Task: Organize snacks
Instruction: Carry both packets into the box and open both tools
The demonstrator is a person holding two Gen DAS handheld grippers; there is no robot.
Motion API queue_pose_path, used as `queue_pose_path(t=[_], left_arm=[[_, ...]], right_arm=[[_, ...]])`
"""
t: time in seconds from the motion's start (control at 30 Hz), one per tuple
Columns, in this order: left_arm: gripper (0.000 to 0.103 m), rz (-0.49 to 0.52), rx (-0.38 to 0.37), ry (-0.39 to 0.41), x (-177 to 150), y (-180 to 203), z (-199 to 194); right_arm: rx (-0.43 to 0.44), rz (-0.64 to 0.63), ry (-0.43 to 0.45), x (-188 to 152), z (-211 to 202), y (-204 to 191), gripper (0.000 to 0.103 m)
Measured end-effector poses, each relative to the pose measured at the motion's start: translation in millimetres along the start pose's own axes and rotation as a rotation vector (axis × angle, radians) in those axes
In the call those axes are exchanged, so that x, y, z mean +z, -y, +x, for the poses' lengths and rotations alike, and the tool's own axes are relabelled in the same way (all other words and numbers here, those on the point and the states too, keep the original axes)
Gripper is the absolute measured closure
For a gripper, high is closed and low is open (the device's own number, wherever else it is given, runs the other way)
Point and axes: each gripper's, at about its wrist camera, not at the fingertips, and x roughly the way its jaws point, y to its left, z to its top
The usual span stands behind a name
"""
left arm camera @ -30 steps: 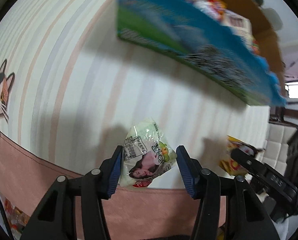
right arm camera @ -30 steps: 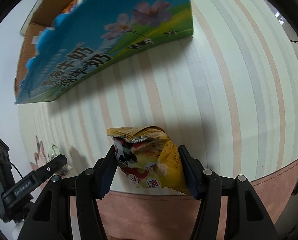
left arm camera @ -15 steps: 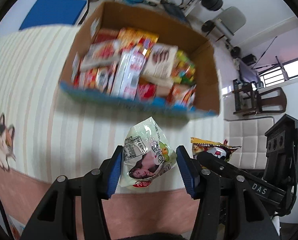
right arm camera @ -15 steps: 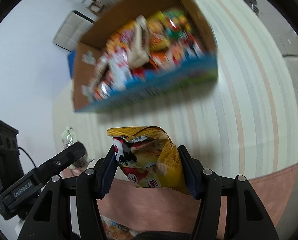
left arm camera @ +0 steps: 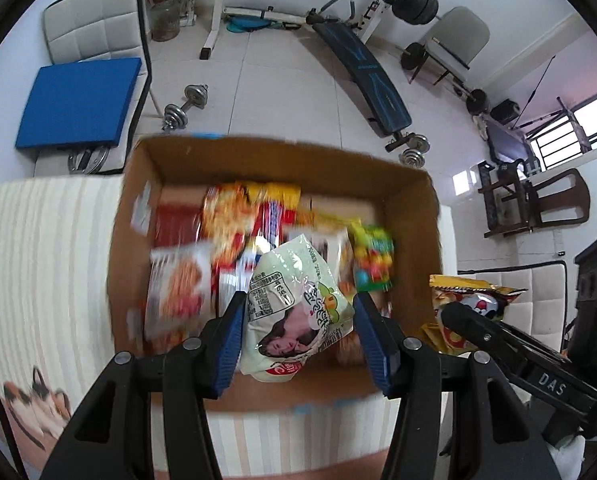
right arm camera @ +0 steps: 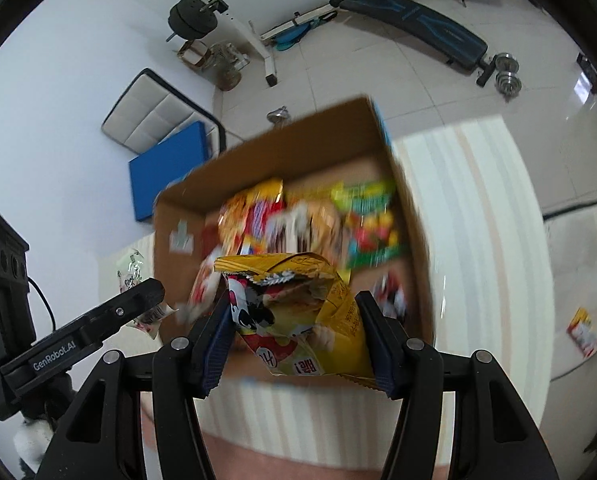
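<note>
The open brown cardboard box point(left arm camera: 418, 184) looks matt and papery inside. The pale green snack packet point(left arm camera: 298, 304) is glossy crinkled plastic film, as is the yellow foil-like chip bag point(right arm camera: 310, 320). The striped cloth table cover point(left arm camera: 38, 248) looks soft and matt.

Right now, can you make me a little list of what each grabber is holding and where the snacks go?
left gripper: jaws shut on the pale green packet
right gripper: jaws shut on the yellow chip bag
box: open cardboard, already crowded with snacks, on the striped tablecloth
where the packets are: both above the box's near edge
loose snacks: two small packets off to the right, in the right wrist view
</note>
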Motion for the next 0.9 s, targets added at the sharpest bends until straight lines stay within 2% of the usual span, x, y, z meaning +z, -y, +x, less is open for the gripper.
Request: queue_pose_path(t=[0.23,0.37,0.4,0.43,0.5,0.53,0.57,0.63,0.7,0.77,0.9], left_arm=[[0.052,0.033,-0.002,-0.080,68.5,4.7,55.8],[0.051,0.064,-0.019,-0.115,85.4,10.0,75.4],[0.051,0.061,-0.029,-0.130,87.6,10.5,81.0],[0.051,0.056,-0.042,-0.145,89.1,11.0,85.0],[0.051,0.058,-0.046,-0.166,90.6,13.6,91.4],[0.050,0.071,-0.034,-0.164,90.3,15.9,93.0],[0.040,0.084,-0.015,-0.161,90.1,18.6,93.2],[0.031,0.092,-0.012,-0.137,89.1,21.7,90.4],[0.029,0.103,0.002,-0.129,87.0,23.5,88.5],[0.017,0.114,0.031,-0.124,84.7,24.5,86.7],[0.016,0.113,0.037,-0.106,78.0,22.3,78.5]], right_arm=[[-0.078,-0.050,-0.018,65.7,40.9,-0.9,0.041],[-0.076,-0.077,-0.055,85.5,63.7,1.8,0.039],[-0.070,-0.078,-0.064,88.1,67.9,3.7,0.035],[-0.067,-0.076,-0.068,90.2,70.0,5.4,0.019],[-0.074,-0.077,-0.057,92.0,70.9,8.6,0.009],[-0.079,-0.079,-0.056,92.4,71.5,9.1,0.009],[-0.086,-0.077,-0.057,92.4,71.5,10.7,0.009],[-0.098,-0.079,-0.058,89.6,71.1,13.6,0.008],[-0.122,-0.088,-0.052,84.7,68.7,13.8,0.008],[-0.131,-0.098,-0.038,78.9,63.8,12.8,0.008],[-0.193,-0.132,-0.010,68.9,56.0,9.3,0.007]])
